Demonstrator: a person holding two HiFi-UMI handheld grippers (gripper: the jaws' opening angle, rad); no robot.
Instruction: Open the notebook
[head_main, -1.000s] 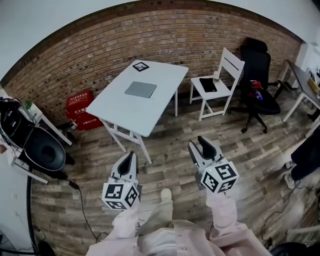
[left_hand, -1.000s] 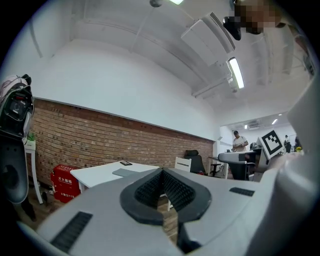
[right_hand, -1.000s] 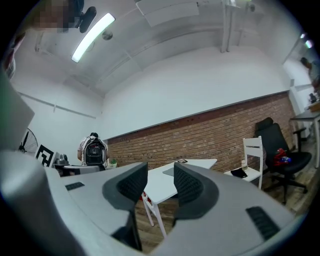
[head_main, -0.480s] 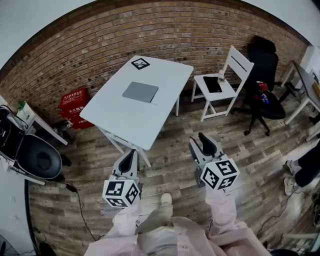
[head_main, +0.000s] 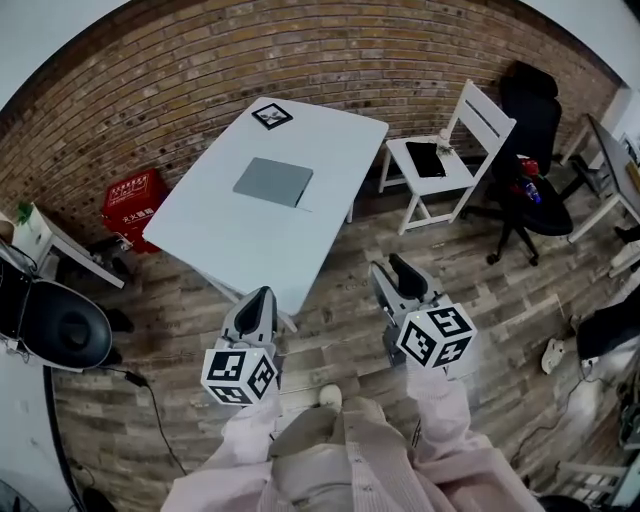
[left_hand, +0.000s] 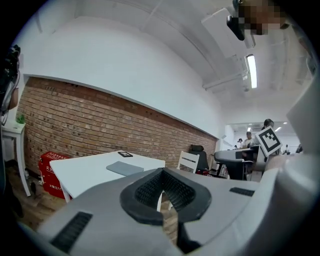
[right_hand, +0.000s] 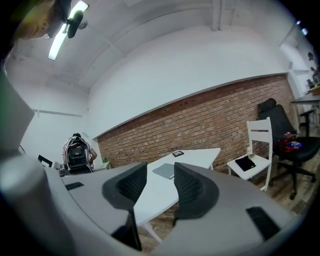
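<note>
Notebook (head_main: 273, 182) lies closed and flat on the white table (head_main: 222, 245), upper centre of head view. Both grippers sit below it, lower centre. Left gripper (head_main: 261, 296): jaws pressed together, empty. Right gripper (head_main: 393, 270): jaws apart, just been opening, nothing between.

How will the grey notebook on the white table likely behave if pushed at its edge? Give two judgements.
The notebook lies flat and thin, so it is probably light and may slide on the smooth table rather than tip. Its edges look flush with the table, so catching the cover could be fiddly. Stiffness cannot be told.
</note>
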